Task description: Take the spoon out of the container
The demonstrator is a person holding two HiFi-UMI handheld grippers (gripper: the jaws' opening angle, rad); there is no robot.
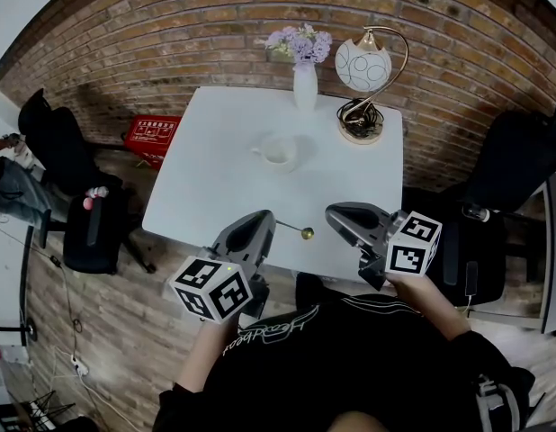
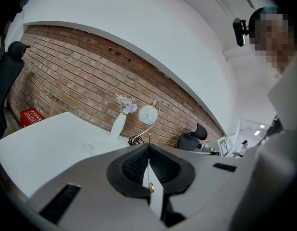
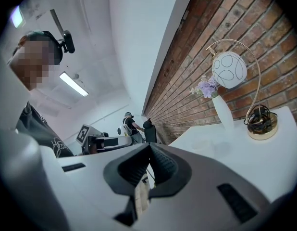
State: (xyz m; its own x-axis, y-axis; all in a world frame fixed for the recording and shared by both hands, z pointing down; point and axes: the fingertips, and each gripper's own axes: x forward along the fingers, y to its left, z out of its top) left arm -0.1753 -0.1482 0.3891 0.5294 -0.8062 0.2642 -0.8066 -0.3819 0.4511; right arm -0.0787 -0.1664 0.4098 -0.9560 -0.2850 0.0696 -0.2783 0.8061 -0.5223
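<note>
A thin gold spoon is pinched in my left gripper, which is shut on its stem over the near edge of the white table. The spoon's round end sticks out to the right of the jaws. In the left gripper view the stem runs straight up between the closed pads. The white cup stands further back on the table, apart from both grippers. My right gripper hovers just right of the spoon, its jaws closed and nothing in them.
A white vase of purple flowers and a gold arc lamp with a round white shade stand at the table's far edge. Black chairs sit left and right. A red crate lies on the floor at the left.
</note>
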